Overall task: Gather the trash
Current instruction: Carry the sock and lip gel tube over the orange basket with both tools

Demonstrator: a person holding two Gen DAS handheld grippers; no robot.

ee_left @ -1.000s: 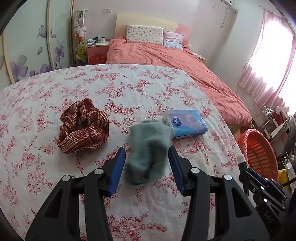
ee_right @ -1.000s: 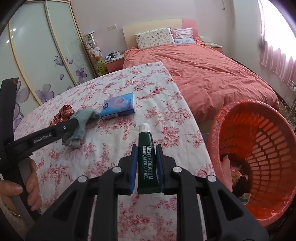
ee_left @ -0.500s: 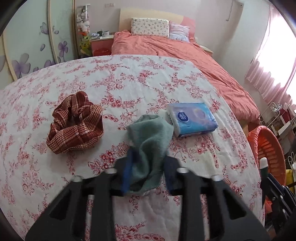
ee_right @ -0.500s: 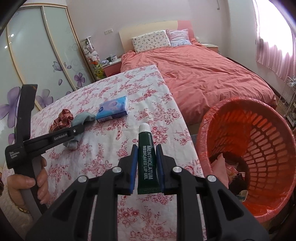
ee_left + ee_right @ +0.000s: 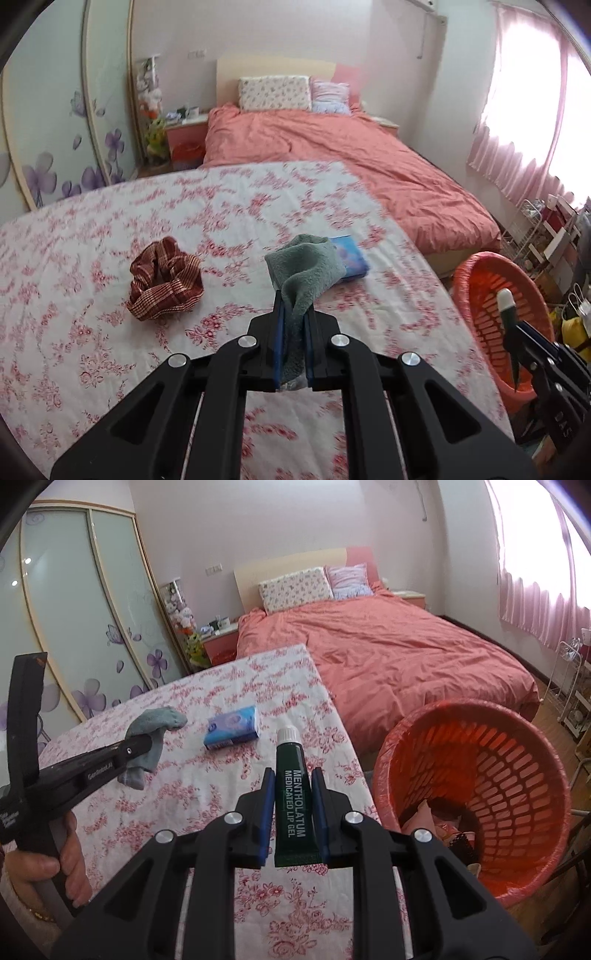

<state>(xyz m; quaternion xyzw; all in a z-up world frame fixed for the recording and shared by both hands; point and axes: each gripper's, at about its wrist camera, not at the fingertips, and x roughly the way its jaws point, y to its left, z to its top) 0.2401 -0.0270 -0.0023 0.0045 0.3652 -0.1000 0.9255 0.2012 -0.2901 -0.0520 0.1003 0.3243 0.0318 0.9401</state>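
Scrunchie [image 5: 165, 279]: lies on the flowered worktop [image 5: 92, 332], at 9 o'clock of the sock.
Left tool [image 5: 293, 325]: clamped on a grey-green sock [image 5: 304, 266], lifted off the worktop.
Tissue pack [image 5: 232, 727]: flat on the worktop, behind the sock.
Right tool [image 5: 293, 794]: pinching a green lip gel tube [image 5: 293, 794], cap forward.
Basket [image 5: 476, 801]: orange, at 3 o'clock of the tube, beside the worktop's edge.

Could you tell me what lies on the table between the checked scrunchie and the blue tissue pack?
Only bare floral cloth separates the scrunchie and tissue pack; in the left wrist view the held sock hangs before it.
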